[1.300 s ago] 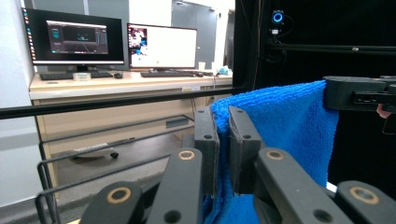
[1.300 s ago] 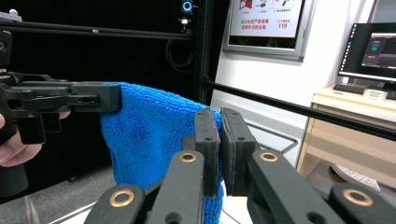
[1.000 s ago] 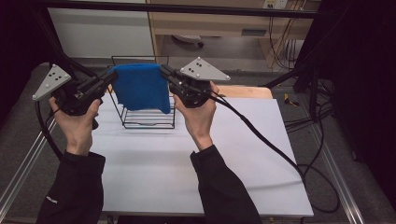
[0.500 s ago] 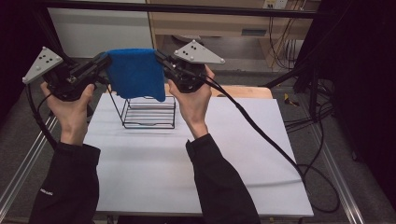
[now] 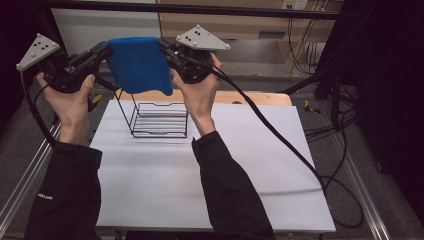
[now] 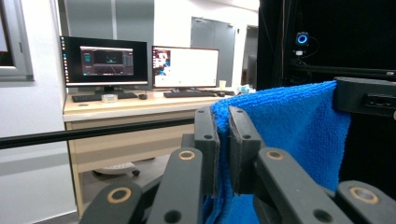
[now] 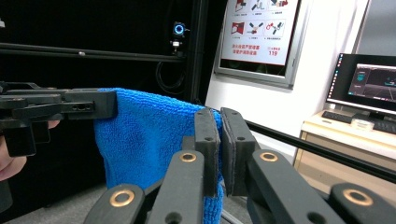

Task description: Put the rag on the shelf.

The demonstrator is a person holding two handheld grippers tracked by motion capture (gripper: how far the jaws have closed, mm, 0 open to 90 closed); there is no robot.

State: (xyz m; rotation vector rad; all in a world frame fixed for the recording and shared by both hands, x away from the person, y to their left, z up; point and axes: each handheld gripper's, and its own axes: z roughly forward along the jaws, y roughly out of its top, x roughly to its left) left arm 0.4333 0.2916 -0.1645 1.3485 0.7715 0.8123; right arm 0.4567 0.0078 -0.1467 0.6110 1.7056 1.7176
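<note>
A blue towel (image 5: 137, 65) hangs stretched in the air between both grippers, high above the table. My left gripper (image 5: 106, 51) is shut on its left top corner, my right gripper (image 5: 164, 46) on its right top corner. In the left gripper view the jaws pinch the blue towel (image 6: 289, 126) and the other gripper's jaw (image 6: 366, 95) holds the far corner. The right gripper view shows the blue towel (image 7: 149, 135) clamped between its jaws, with the left gripper's jaws (image 7: 70, 105) at the far corner. A black wire rack (image 5: 159, 120) stands on the table below the towel.
The white table top (image 5: 210, 180) lies under the rack, with a wooden board (image 5: 260, 97) along its far edge. Black cables (image 5: 280, 140) trail from the right gripper across the table. Metal frame rails (image 5: 25, 175) run along the sides.
Both grippers have lifted the towel upward, from hanging in front of the wire rack to well above it. The rack stays in place.
</note>
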